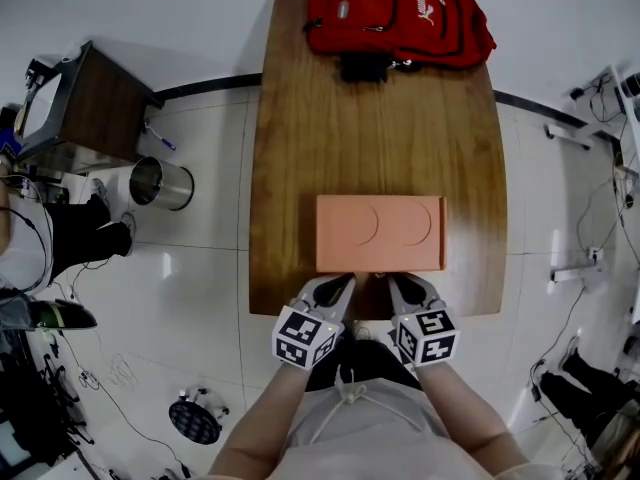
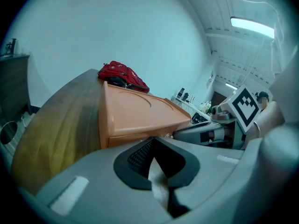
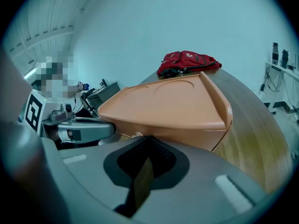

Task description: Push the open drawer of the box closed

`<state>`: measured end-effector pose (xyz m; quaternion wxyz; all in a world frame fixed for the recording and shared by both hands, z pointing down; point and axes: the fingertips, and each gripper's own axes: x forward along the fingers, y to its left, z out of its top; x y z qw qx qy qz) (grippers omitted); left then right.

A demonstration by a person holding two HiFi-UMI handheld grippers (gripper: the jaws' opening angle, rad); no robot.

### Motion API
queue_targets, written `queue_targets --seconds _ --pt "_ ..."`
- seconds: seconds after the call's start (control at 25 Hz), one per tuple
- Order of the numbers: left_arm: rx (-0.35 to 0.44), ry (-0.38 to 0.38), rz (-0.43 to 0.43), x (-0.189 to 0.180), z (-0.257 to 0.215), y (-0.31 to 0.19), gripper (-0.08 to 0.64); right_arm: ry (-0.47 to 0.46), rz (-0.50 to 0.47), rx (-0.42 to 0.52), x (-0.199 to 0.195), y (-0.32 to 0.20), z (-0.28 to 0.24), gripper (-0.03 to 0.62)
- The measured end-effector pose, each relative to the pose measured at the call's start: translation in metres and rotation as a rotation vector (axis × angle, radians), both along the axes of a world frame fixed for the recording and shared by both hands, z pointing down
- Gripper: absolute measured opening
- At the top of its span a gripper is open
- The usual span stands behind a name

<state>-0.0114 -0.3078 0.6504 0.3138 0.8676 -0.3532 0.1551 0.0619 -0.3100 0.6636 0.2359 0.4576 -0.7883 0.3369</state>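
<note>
Left gripper [image 1: 343,288] and right gripper [image 1: 400,288]: jaws clenched, nothing held. Both tips sit at the near face of the orange box [image 1: 380,233] on the table [image 1: 300,138].

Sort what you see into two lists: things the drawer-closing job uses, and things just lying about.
In use:
orange plastic drawer box
left gripper and right gripper, both shut, at its near face

Lying about:
red fabric backpack
shiny cylindrical metal bin

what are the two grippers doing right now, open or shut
Left gripper: shut, holding nothing, tips at the box front.
Right gripper: shut, holding nothing, tips at the same front.
</note>
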Motion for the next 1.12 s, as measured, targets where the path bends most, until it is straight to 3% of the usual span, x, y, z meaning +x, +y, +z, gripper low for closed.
queue_targets --seconds 0.2,0.32,0.44,0.76,0.84,0.96,1.12 --pt "-0.027 0.011 0.003 -0.001 -0.003 0.006 0.006 0.021 -0.011 0.013 -0.002 0.002 -0.005 0.008" --pt "-0.007 0.018 0.023 0.001 -0.015 0.013 0.006 0.034 -0.012 0.065 0.0 0.004 -0.021 0.008" --pt "0.091 0.022 0.002 0.0 -0.048 0.009 0.006 0.042 -0.018 0.182 0.002 0.004 -0.055 0.008" --pt "0.455 0.031 -0.07 -0.001 -0.182 0.015 0.006 0.043 -0.014 0.518 0.018 0.015 -0.171 0.008" --pt "0.495 0.049 -0.09 0.0 -0.207 0.031 0.006 0.017 0.008 0.607 0.026 0.028 -0.202 0.008" --pt "0.535 0.069 -0.127 -0.001 -0.233 0.062 0.006 -0.015 0.039 0.663 0.038 0.057 -0.239 0.008" --pt "0.613 -0.009 -0.2 -0.002 -0.246 0.098 0.006 -0.024 0.022 0.712 0.047 0.098 -0.256 0.008"
